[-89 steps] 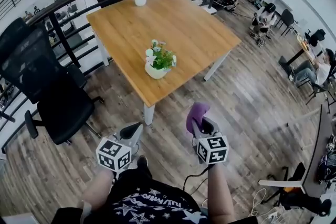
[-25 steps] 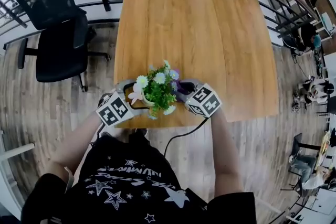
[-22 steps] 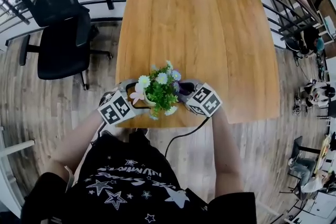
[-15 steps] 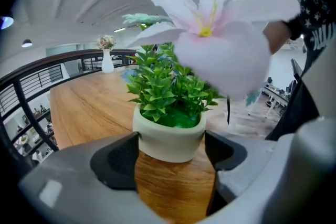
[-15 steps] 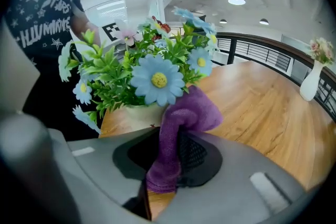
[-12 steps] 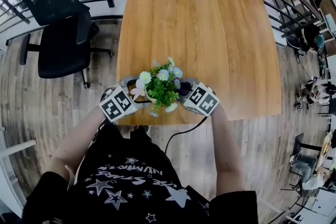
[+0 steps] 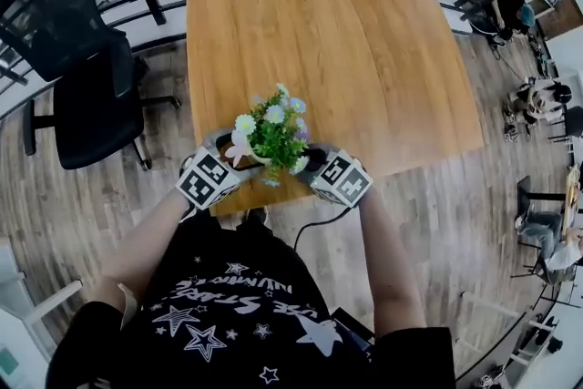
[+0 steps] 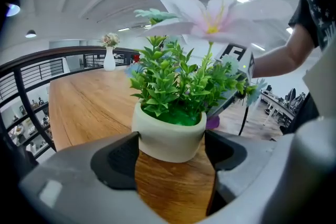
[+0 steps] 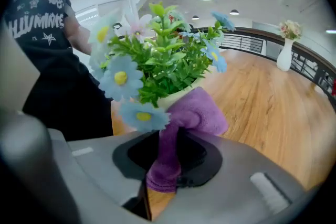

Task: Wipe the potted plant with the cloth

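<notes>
Just closed the left claw [image 8: 171, 139] in on the potted plant [image 8: 173, 84], pads snug against both sides of the cream pot: a bracing grip, seemingly, to pin the thing upright near the front edge of the tabletop [image 8: 84, 107] against any sliding or tipping. Pinched the purple cloth [image 9: 198, 113] tight in the right claw [image 9: 168, 155], with a loose fold bunched out front and pushed up to the pot's rim beneath the flowers, ready to put soft fabric rather than hard plastic on the plant.
</notes>
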A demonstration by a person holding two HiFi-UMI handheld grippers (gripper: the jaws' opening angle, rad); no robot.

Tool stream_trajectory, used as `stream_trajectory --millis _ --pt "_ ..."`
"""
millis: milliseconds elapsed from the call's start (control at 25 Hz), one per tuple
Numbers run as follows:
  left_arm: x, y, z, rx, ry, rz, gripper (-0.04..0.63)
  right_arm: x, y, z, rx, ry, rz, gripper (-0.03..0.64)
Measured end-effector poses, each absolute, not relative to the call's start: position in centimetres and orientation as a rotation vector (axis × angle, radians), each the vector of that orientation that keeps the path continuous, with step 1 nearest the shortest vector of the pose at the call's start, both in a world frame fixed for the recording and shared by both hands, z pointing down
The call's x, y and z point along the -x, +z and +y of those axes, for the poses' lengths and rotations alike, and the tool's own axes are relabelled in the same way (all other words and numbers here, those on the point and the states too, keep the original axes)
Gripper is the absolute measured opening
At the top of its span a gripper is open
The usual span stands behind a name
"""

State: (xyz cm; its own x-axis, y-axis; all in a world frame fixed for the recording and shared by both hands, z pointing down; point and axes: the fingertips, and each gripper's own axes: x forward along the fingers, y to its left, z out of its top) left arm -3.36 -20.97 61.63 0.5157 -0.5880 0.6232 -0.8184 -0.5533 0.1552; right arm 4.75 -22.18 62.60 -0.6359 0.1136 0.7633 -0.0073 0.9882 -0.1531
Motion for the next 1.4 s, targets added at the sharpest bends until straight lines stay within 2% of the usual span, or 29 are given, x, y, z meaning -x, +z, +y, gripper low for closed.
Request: stream_trajectory --millis 440,1120,1240,1400 --pt "2.8 61.9 -21.0 -2.252 0.694 -1.183 0.405 -4.7 62.5 -20.8 -0.438 0.526 -2.318 0.087" --pt "2.6 62.0 -20.7 -2.251 0.705 -1.200 0.396 -1.8 61.5 -15.3 -0.474 0.615 -2.329 0.087" --pt "2.7 62.3 -20.3 -2.271 0.735 -1.185 0.381 -2.0 61.6 -15.4 -0.496 0.610 -2.323 0.087" --pt "2.4 62.7 -19.9 -2.303 0.780 -1.159 0.327 -3.0 61.8 -15.9 -0.544 0.604 -2.307 0.087"
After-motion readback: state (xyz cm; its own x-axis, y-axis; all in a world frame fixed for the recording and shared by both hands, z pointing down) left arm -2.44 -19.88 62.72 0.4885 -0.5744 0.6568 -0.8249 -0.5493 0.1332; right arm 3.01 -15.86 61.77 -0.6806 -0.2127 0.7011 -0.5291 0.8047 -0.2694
